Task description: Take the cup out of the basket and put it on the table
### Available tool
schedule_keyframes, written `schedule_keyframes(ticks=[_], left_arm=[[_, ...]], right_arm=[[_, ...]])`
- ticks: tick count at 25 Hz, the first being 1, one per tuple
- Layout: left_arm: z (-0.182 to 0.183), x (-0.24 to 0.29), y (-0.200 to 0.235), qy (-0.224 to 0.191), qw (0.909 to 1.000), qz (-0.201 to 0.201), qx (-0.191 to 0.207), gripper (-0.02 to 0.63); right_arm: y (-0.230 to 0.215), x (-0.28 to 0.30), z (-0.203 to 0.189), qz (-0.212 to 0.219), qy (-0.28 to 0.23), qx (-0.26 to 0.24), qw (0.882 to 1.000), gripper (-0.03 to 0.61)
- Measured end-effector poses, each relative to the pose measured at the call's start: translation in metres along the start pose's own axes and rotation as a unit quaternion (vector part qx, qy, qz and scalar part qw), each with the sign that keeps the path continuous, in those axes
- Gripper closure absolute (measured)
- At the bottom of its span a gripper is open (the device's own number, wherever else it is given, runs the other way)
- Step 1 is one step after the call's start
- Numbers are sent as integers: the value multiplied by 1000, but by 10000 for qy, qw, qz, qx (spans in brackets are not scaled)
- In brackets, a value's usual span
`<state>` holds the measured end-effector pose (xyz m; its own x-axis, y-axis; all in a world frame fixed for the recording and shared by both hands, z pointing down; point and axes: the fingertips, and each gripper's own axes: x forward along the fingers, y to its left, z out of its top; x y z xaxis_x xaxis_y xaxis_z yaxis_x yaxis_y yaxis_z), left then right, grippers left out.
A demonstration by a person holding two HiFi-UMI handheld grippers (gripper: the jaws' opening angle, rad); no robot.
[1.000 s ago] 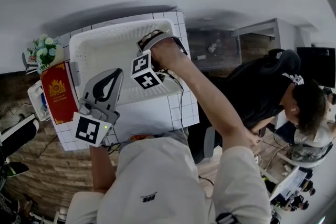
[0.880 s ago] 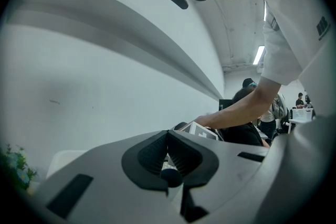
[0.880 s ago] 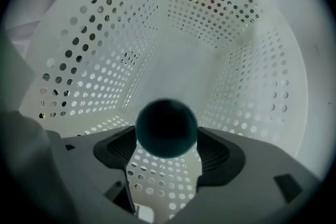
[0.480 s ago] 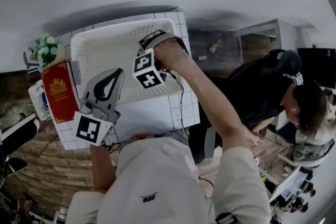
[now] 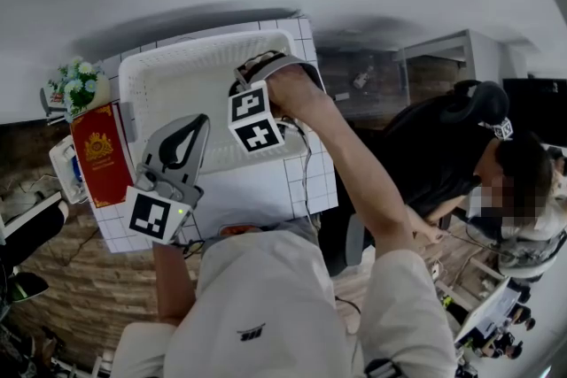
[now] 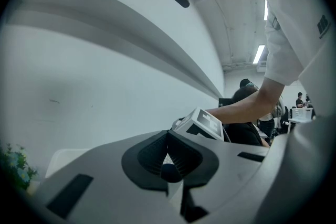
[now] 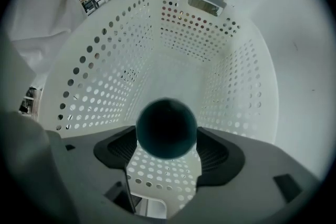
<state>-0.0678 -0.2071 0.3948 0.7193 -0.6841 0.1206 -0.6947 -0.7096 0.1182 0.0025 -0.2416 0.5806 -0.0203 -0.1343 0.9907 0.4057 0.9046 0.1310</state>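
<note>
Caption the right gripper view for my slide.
Right claw straddling a dark cup inside the white perforated basket.

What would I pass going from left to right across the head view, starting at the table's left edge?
flowers → red book → left gripper → right gripper → person in black

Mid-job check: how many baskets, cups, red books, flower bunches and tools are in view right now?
white basket: 1
dark cup: 1
red book: 1
flower bunch: 1
left tool and right tool: 2
Total: 6
</note>
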Motion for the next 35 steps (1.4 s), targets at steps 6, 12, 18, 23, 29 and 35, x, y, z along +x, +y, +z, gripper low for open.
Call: schedule_keyframes(ticks=[6, 12, 18, 23, 29, 35], left_arm=[[0, -2, -2, -7, 10000, -21, 23, 603], [2, -2, -8, -7, 10000, -69, 53, 603], [4, -3, -15, -17, 9999, -126, 78, 603], [5, -6, -20, -34, 9998, -165, 107, 603], [7, -10, -28, -33, 9996, -217, 161, 603], [9, -13, -36, -51, 9994, -283, 194, 603]], right_arm=[[-1, -18, -5, -125, -63, 172, 9998, 216], [2, -36, -9, -183, -120, 305, 9993, 216], [8, -53, -8, -169, -255, 410, 9987, 216], [14, -68, -5, -202, -386, 478, 9979, 218], [18, -90, -5, -295, -490, 565, 9968, 218], [25, -108, -5, -342, -525, 653, 9959, 218]])
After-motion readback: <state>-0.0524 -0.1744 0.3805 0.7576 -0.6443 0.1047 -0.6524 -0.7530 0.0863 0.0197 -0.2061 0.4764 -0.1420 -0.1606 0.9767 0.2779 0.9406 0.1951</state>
